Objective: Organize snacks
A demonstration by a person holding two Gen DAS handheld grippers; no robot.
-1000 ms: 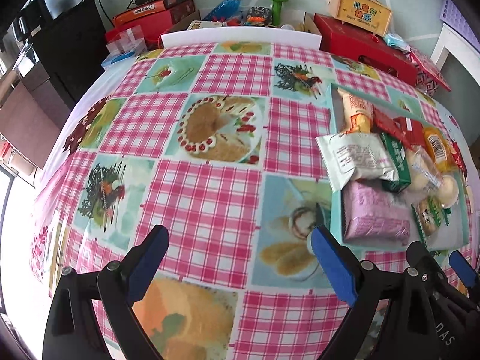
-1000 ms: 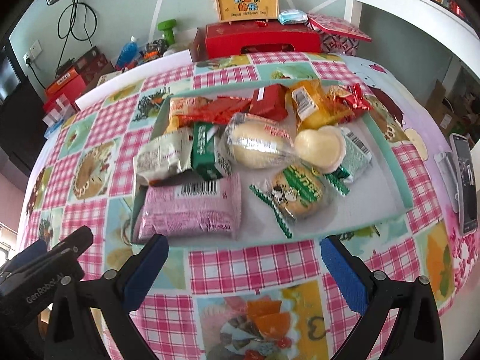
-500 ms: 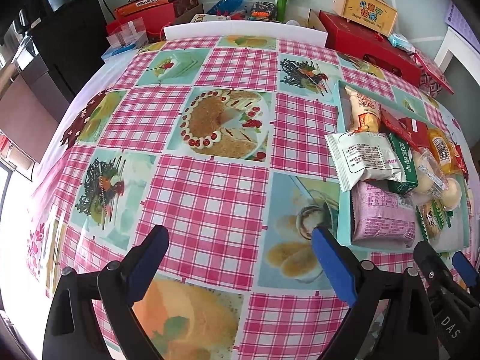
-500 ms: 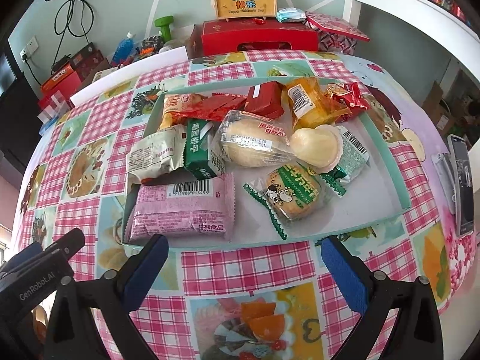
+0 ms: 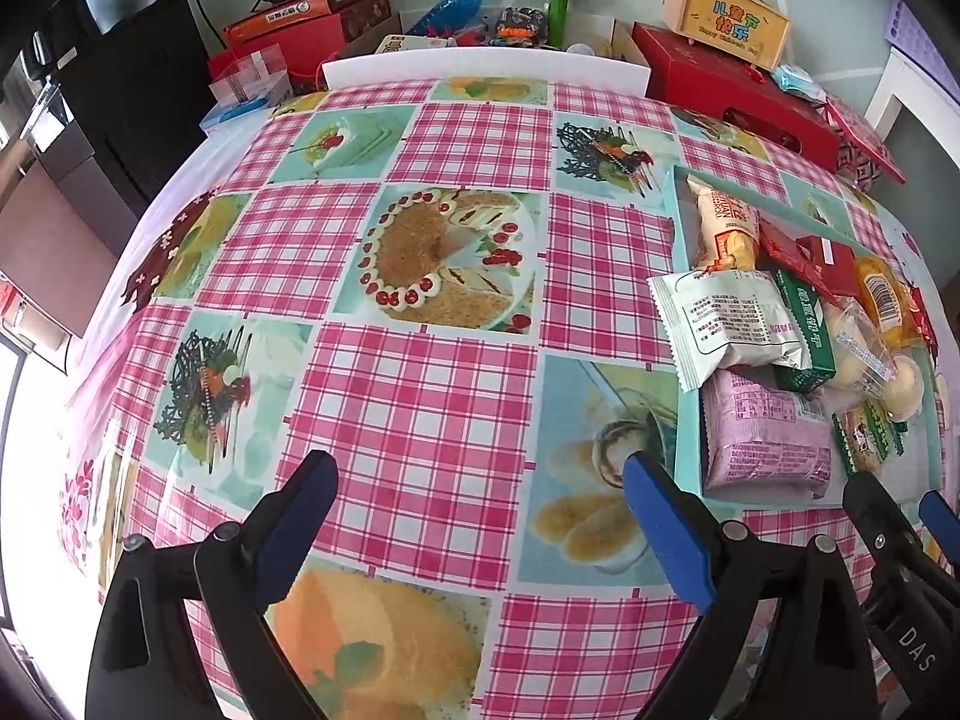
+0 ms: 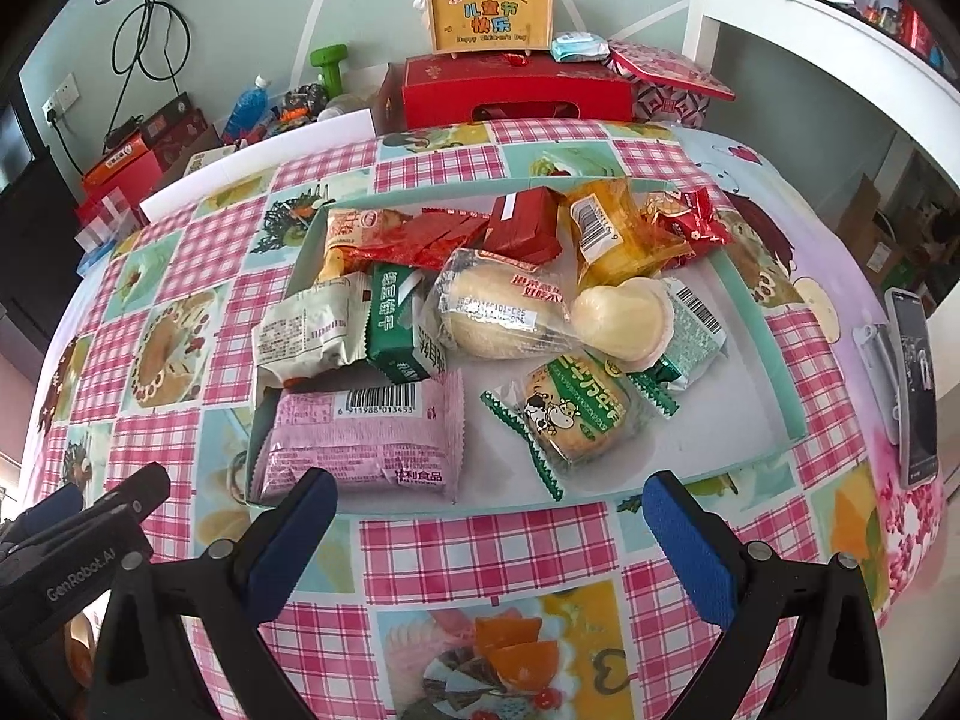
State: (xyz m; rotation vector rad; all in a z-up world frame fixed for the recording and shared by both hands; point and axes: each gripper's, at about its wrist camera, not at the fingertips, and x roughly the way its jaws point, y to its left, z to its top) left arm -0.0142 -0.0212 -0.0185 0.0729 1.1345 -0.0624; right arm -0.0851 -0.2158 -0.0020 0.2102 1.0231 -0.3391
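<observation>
From the left wrist camera, the left claw hangs wide and empty over the near part of the bench, above the pink checked cloth with no snack under it. The teal tray lies toward the bench's right edge, and the snacks are heaped in it. A pale green packet overhangs the tray's left rim; a pink packet lies in the tray's near left corner. Part of the right claw shows at the lower right corner of this view.

From the right wrist camera, the right claw is spread wide, holding nothing, just short of the tray's near rim. The pink packet sits in the near left corner, a cow-printed biscuit pack near the middle, a wrapped bun and a heart-shaped cake behind it, with red and yellow packs at the far side. A phone lies near the bench's right edge. The tray's near right part is bare.
</observation>
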